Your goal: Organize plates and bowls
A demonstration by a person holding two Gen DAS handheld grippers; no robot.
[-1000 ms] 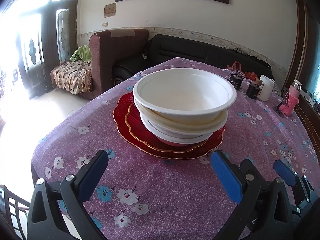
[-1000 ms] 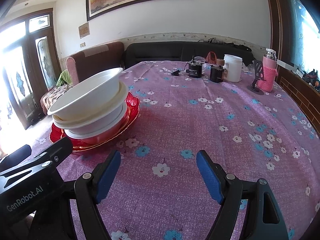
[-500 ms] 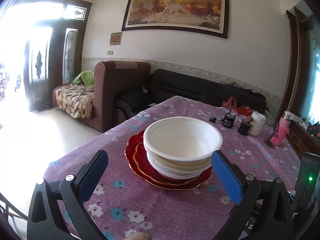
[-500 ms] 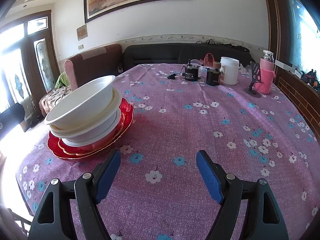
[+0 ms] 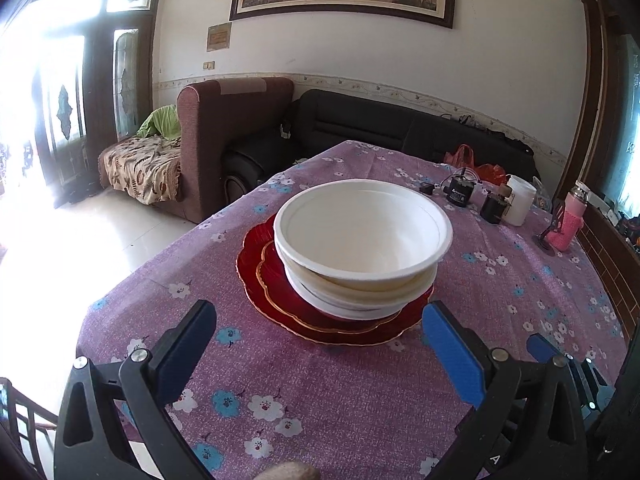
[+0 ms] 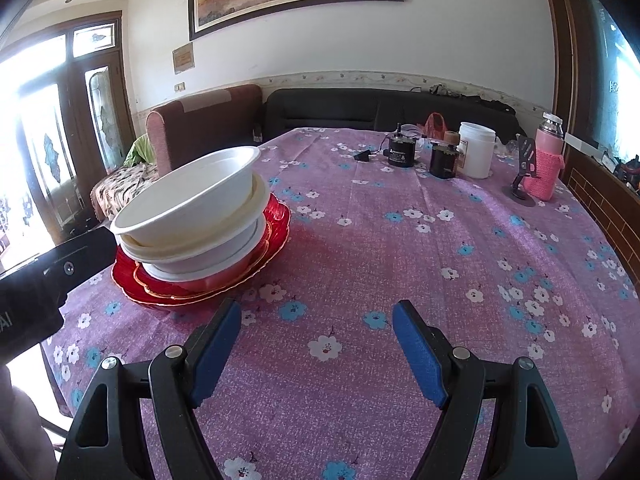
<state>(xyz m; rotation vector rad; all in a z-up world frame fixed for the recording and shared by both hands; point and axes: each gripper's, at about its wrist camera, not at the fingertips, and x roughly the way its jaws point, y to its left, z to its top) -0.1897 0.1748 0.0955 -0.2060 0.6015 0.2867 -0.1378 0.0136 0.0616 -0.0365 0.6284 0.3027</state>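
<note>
The stack of bowls [image 5: 362,256] now sits nearer the left gripper [image 5: 316,344] than half a second ago, again just ahead of its open jaws.

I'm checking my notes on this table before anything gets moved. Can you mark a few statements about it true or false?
1. The white bowls are nested in one stack. True.
2. The stack stands straight on the purple flowered tablecloth. False: it sits on red scalloped plates with gold rims.
3. The left gripper is clamped on the top bowl. False: it is open, short of the stack.
4. The right gripper is open and empty. True.
5. A white lidded jar stands at the far end of the table. True.
</note>
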